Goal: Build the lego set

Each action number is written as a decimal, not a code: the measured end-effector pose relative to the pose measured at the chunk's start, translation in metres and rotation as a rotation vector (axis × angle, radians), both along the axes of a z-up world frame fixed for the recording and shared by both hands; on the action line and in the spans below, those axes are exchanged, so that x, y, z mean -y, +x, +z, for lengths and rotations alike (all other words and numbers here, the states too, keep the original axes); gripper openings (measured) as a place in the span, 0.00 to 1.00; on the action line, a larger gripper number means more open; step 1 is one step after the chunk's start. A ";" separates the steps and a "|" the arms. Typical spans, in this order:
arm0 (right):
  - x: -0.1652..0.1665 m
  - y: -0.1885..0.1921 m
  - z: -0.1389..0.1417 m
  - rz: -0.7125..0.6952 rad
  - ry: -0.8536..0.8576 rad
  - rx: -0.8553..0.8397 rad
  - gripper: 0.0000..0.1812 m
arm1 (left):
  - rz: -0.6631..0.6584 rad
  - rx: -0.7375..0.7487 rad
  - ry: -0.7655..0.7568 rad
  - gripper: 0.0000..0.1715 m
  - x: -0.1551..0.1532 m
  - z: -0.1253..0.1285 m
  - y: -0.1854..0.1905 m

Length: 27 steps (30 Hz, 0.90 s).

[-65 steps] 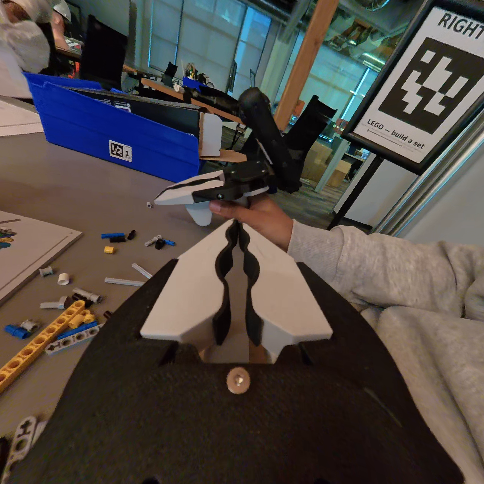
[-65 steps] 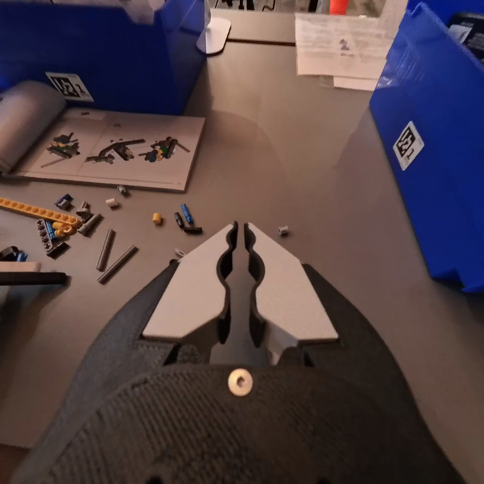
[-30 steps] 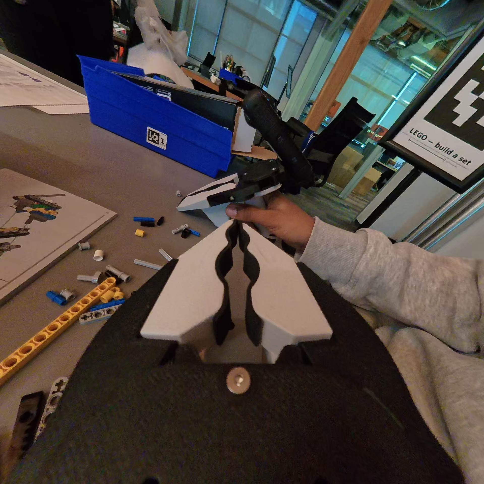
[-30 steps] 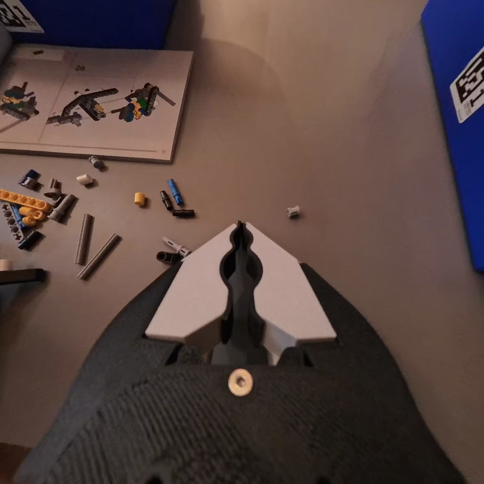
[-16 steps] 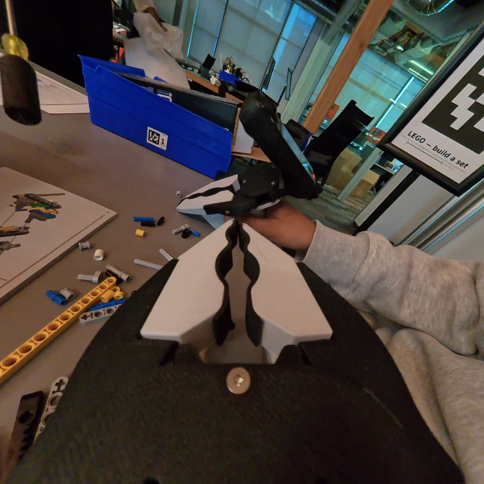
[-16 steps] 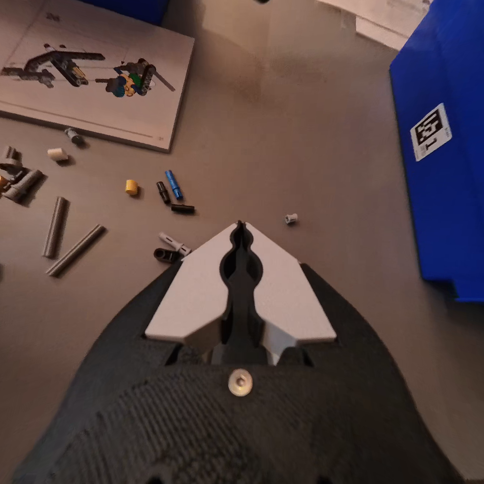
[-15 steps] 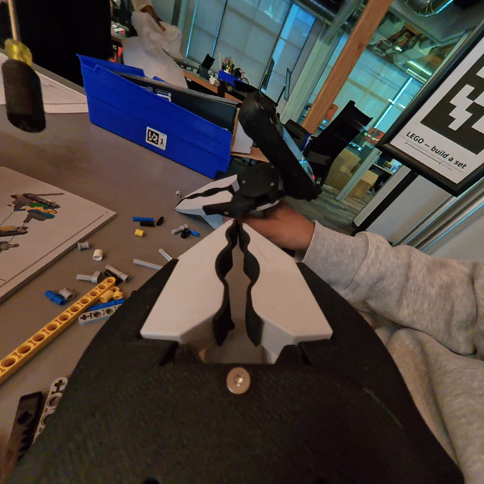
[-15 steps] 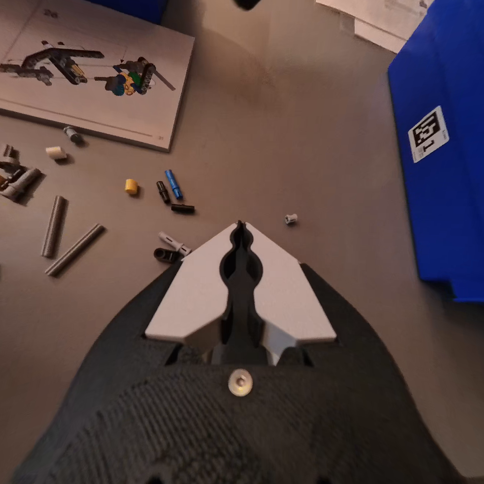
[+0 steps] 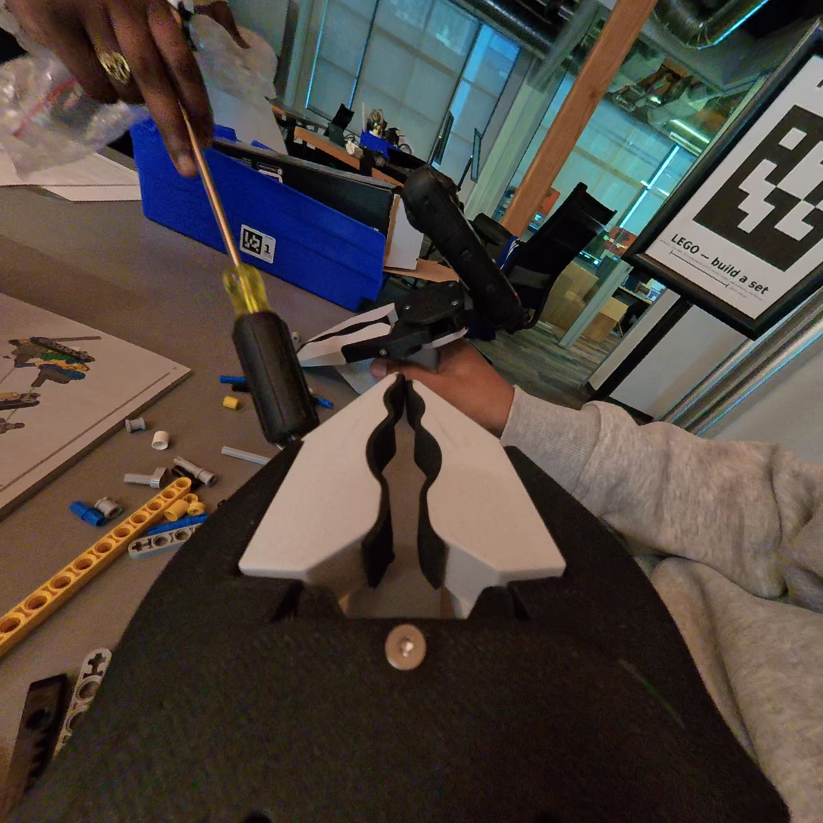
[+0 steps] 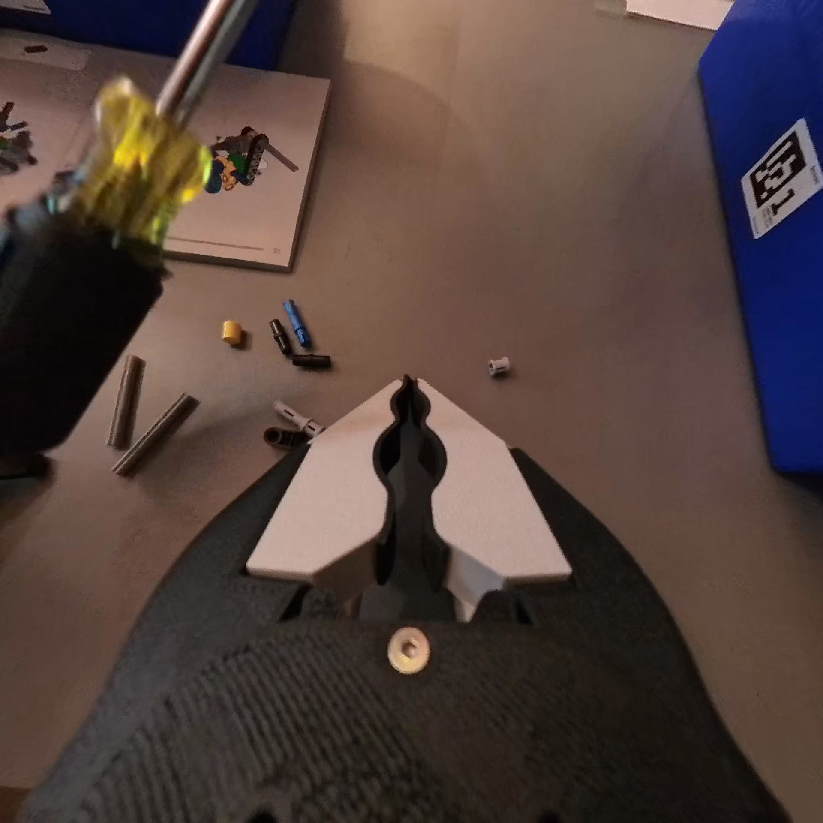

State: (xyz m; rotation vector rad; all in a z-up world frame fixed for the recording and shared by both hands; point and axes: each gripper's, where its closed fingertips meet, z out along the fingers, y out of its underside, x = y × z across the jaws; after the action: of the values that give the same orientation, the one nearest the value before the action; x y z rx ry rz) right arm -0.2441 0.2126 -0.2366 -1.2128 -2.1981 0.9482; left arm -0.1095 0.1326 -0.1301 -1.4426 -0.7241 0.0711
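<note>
Left gripper [image 9: 404,386] jaws slightly parted, empty; right gripper [image 10: 407,380] jaws pressed together, empty, above counter [image 10: 556,222]; screwdriver [image 9: 267,365] dangling nearby.

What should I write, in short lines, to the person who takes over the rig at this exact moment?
Left gripper: slightly open, empty, raised above the table.
Right gripper: shut, empty, above loose pins.
Another person's hand holds a screwdriver by its shaft, handle down, over the parts.
Parts lie loose: yellow beam, blue pin, yellow bush, grey axles. Instruction booklet lies open.
Done: no assembly visible.
Left: nearly the whole build.
</note>
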 end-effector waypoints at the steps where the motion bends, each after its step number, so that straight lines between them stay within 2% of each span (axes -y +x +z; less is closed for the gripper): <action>1: 0.000 0.000 0.000 0.000 0.004 -0.002 0.00 | 0.002 -0.004 0.005 0.00 0.000 0.001 0.000; 5: -0.001 -0.001 0.000 -0.002 -0.022 0.012 0.00 | 0.020 -0.010 0.022 0.00 0.005 0.004 -0.002; 9: 0.002 0.001 0.001 0.016 -0.112 0.059 0.10 | 0.082 0.006 0.034 0.00 0.017 0.004 -0.012; 13: 0.006 0.004 0.001 0.047 -0.061 0.034 0.15 | 0.195 0.031 0.087 0.00 0.041 0.008 -0.028; 19: -0.001 0.006 0.004 0.047 0.057 -0.063 0.16 | 0.322 0.092 0.156 0.00 0.072 0.006 -0.046; 27: -0.005 0.010 0.012 0.032 -0.015 -0.074 0.17 | 0.437 0.083 0.230 0.00 0.108 0.019 -0.056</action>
State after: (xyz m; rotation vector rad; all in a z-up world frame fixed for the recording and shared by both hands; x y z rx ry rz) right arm -0.2344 0.2176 -0.2244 -1.1342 -2.1620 1.0079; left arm -0.1652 0.0242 -0.1111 -1.0549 -1.0715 0.2583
